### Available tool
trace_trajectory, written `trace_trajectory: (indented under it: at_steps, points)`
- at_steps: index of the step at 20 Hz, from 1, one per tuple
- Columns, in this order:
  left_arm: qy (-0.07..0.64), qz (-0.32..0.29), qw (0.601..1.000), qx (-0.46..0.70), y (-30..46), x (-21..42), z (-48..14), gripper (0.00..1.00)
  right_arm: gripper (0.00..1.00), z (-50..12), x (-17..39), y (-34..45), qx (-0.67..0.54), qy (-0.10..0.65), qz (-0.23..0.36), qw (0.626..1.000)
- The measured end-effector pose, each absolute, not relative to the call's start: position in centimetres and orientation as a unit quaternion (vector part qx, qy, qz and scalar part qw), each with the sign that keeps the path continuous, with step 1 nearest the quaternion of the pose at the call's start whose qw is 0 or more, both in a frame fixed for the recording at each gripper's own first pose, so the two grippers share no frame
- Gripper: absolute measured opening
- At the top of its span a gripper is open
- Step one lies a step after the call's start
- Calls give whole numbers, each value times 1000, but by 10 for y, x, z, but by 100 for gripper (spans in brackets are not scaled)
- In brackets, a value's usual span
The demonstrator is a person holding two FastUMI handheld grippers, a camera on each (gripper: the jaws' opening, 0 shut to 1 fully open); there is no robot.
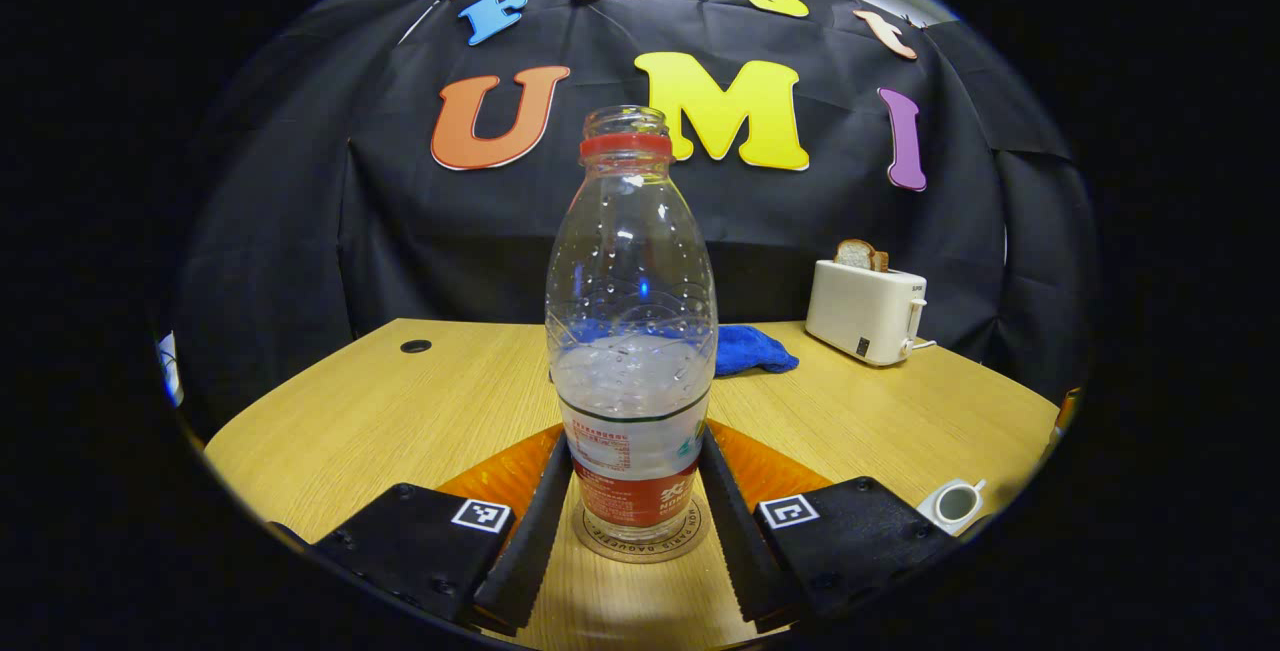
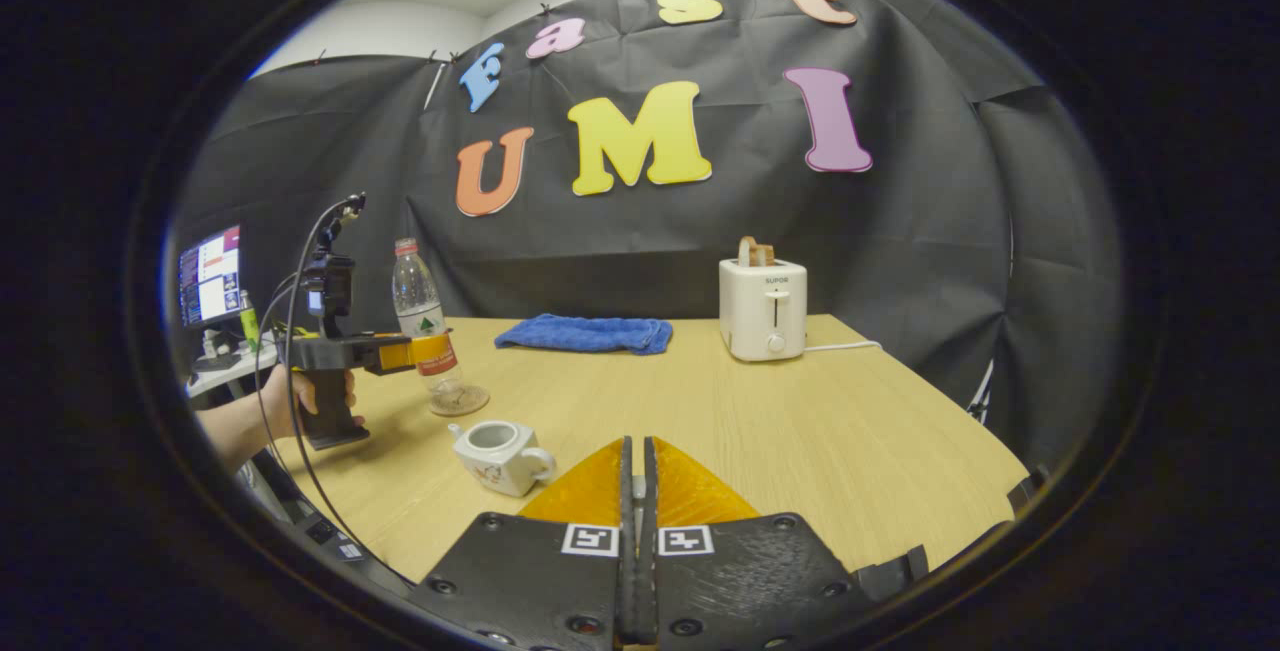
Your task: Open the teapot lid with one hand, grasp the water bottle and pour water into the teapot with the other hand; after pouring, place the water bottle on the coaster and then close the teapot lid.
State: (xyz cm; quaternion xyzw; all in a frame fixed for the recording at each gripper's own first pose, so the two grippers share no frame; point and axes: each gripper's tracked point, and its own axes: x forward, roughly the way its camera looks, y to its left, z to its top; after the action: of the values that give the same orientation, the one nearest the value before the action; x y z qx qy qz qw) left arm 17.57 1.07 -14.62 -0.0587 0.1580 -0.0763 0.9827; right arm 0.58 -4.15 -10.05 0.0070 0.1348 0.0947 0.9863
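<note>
Left gripper view: uncapped clear water bottle (image 1: 632, 331), about half full, upright on the coaster (image 1: 640, 539); left gripper (image 1: 634, 521) fingers pinch its labelled base. Right gripper view: right gripper (image 2: 636, 491) fingers pressed together; lidless white teapot (image 2: 497, 457) on the desk (image 2: 800, 431), near the bottle.

Bare wooden table (image 2: 800, 431) is lying wide open in front of the right gripper (image 2: 636, 491). The teapot (image 2: 498, 456) is sitting just to its left. Farther back, the toaster (image 2: 763, 309) and blue cloth (image 2: 588, 334) are standing in the way near the wall.
</note>
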Motion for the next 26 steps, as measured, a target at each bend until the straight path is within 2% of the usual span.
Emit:
trace_trajectory:
  at_steps: [12, 16, 23, 26]
  points:
    - [177, -87, 979, -52, 5, 180, -160, 79, 0, -108, 9, -42, 1, 144, 93, 985]
    - [186, -85, 977, -54, 5, 174, -164, 99, 0, -106, 7, -38, -1, 142, 97, 985]
    - [199, -63, 975, -81, 24, 130, -156, 99, 0, -94, 6, -15, -8, 128, 116, 985]
    - [171, -40, 981, -80, 46, 96, -133, 99, 0, -83, 14, 13, -11, 113, 142, 983]
